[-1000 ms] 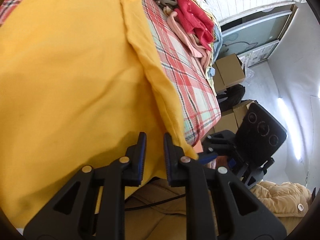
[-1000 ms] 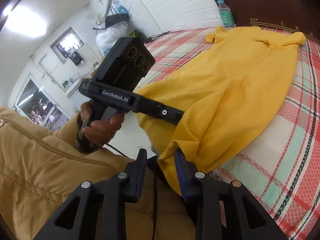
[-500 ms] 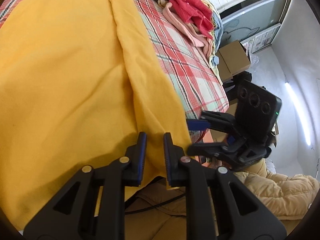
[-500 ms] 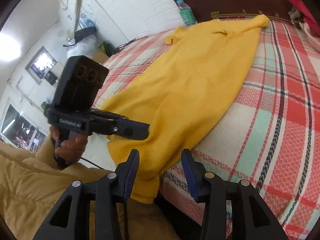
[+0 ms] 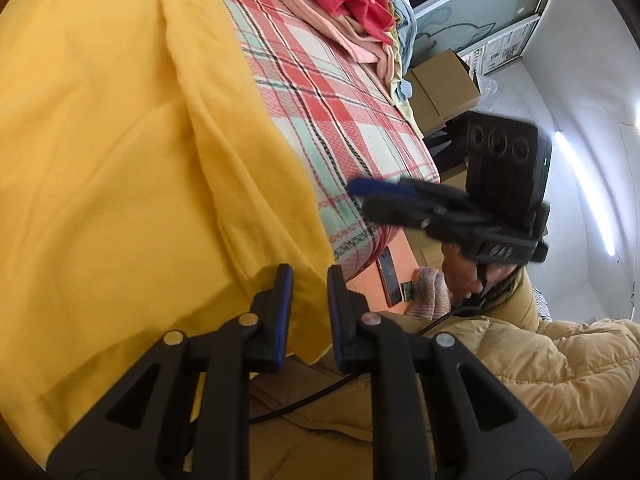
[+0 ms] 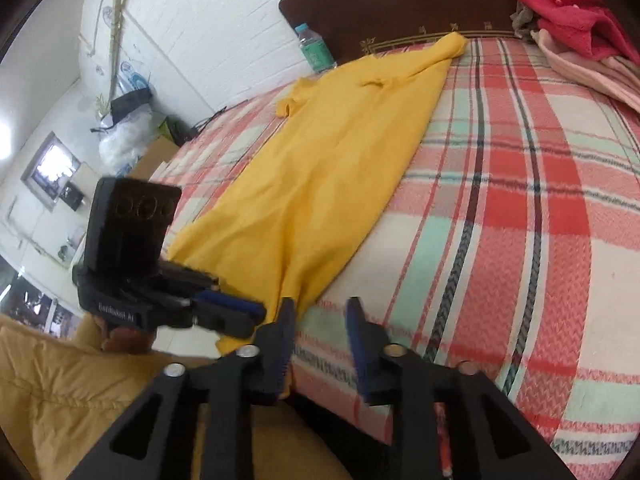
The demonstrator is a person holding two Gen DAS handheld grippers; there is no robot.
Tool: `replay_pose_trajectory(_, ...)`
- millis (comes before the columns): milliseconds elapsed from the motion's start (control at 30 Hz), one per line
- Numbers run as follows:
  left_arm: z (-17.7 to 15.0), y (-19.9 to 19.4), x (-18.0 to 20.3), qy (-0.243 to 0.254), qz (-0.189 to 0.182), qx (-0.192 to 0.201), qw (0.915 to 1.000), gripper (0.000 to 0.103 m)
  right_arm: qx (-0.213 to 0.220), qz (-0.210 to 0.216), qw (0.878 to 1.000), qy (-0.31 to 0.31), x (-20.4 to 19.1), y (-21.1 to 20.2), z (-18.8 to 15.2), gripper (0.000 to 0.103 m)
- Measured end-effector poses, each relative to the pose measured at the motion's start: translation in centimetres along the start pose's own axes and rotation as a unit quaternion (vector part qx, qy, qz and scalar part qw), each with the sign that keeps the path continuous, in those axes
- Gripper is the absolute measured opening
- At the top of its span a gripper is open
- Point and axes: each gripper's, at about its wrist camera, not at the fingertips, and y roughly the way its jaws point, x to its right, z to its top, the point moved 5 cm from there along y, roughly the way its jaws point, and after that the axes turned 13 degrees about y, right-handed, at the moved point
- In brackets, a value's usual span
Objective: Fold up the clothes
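Note:
A yellow shirt [image 6: 328, 168] lies lengthwise on the plaid bed, folded narrow, its hem hanging over the near edge. In the left wrist view the yellow shirt [image 5: 120, 160] fills the left side. My left gripper [image 5: 309, 276] is shut on the shirt's hem corner; it also shows in the right wrist view [image 6: 236, 314]. My right gripper [image 6: 320, 310] is open and empty just right of the hem, over the bed's edge; it also shows in the left wrist view [image 5: 372, 190].
A plaid bedspread [image 6: 500, 200] covers the bed. A pile of red and pink clothes [image 5: 344, 4] lies at the far right by the headboard [image 6: 400, 4]. A water bottle [image 6: 314, 46] stands at the headboard. Cardboard boxes [image 5: 444, 80] stand beside the bed.
My right gripper has let go of the shirt's hem, opened and moved right off the cloth. The shirt has settled flat along the bed. My left gripper still holds the hem.

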Motion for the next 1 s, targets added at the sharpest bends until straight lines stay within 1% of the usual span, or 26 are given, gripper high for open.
replay_pose_trajectory(33, 0.0, -0.4, -0.1, -0.001, 0.004, 0.004, 1.0, 0.018, 0.0, -0.005, 1.0, -0.004, -0.4, 0.7, 0.7, 0.053)
replay_pose_trajectory(133, -0.2, -2.4, -0.7, -0.005, 0.019, 0.027, 0.9994, 0.018, -0.002, -0.022, 1.0, -0.017, -1.4, 2.8, 2.7, 0.053)
replay_pose_trajectory(200, -0.5, -3.7, -1.1, -0.009, 0.029, 0.039, 0.9988, 0.018, -0.013, -0.048, 0.998, -0.025, -1.5, 4.6, 3.2, 0.053)
replay_pose_trajectory(233, -0.7, -4.2, -1.3, -0.011, 0.035, 0.043, 0.9984, 0.018, -0.018, -0.064, 0.997, -0.036, -1.5, 5.4, 3.2, 0.046)
replay_pose_trajectory(267, -0.8, -4.6, -1.6, -0.013, 0.041, 0.046, 0.998, 0.018, -0.02, -0.083, 0.995, -0.051, -1.6, 6.0, 3.1, 0.035)
replay_pose_trajectory(300, -1.0, -4.7, -1.7, -0.016, 0.041, 0.047, 0.9979, 0.018, -0.021, -0.099, 0.993, -0.064, -1.6, 6.4, 2.9, 0.016)
replay_pose_trajectory(367, -1.3, -5.1, -2.1, -0.02, 0.042, 0.049, 0.9977, 0.018, -0.016, -0.108, 0.992, -0.069, -1.4, 6.3, 2.6, 0.011)
replay_pose_trajectory(433, -1.3, -5.3, -2.1, -0.015, 0.041, 0.053, 0.9977, 0.018, -0.014, -0.11, 0.992, -0.053, -0.6, 5.5, 2.5, 0.009)
replay_pose_trajectory(500, -1.3, -5.5, -2.0, -0.009, 0.045, 0.056, 0.9974, 0.018, -0.016, -0.115, 0.992, -0.042, 0.3, 4.9, 2.4, 0.009)
replay_pose_trajectory(567, -1.2, -6.0, -2.1, -0.005, 0.049, 0.063, 0.9968, 0.018, -0.027, -0.117, 0.992, -0.026, 0.9, 4.5, 2.1, 0.009)
replay_pose_trajectory(600, -1.3, -6.3, -2.1, -0.003, 0.051, 0.068, 0.9964, 0.018, -0.034, -0.115, 0.993, -0.019, 1.0, 4.3, 2.1, 0.013)
replay_pose_trajectory(667, -1.3, -7.5, -2.0, 0.003, 0.057, 0.083, 0.9949, 0.018, -0.03, -0.105, 0.994, -0.024, 0.4, 3.2, 2.7, 0.026)
replay_pose_trajectory(700, -1.3, -8.3, -2.1, 0.007, 0.067, 0.091, 0.9935, 0.018, -0.022, -0.105, 0.994, -0.035, -0.1, 2.7, 3.2, 0.036)
replay_pose_trajectory(733, -1.4, -9.1, -2.2, 0.009, 0.078, 0.1, 0.9919, 0.018, -0.008, -0.114, 0.992, -0.059, -0.9, 2.2, 3.9, 0.04)
replay_pose_trajectory(767, -1.4, -10.0, -2.5, 0.007, 0.093, 0.108, 0.9897, 0.018, 0.002, -0.124, 0.989, -0.079, -1.7, 2.1, 4.8, 0.042)
replay_pose_trajectory(800, -1.4, -10.9, -2.9, 0.005, 0.108, 0.117, 0.9872, 0.026, 0.007, -0.132, 0.987, -0.093, -2.3, 2.3, 5.7, 0.042)
replay_pose_trajectory(833, -1.4, -11.8, -3.3, 0.001, 0.123, 0.127, 0.9843, 0.044, 0.009, -0.138, 0.985, -0.104, -2.8, 2.8, 6.9, 0.042)
replay_pose_trajectory(900, -1.5, -13.6, -4.2, -0.008, 0.148, 0.148, 0.9778, 0.062, -0.001, -0.153, 0.981, -0.118, -3.5, 4.5, 9.1, 0.042)
replay_pose_trajectory(933, -1.7, -14.5, -4.6, -0.013, 0.157, 0.158, 0.9747, 0.062, -0.003, -0.161, 0.979, -0.128, -3.7, 5.4, 10.4, 0.043)
replay_pose_trajectory(1000, -1.8, -15.5, -5.6, -0.027, 0.171, 0.164, 0.9712, 0.062, -0.006, -0.166, 0.976, -0.138, -3.9, 6.7, 12.8, 0.043)
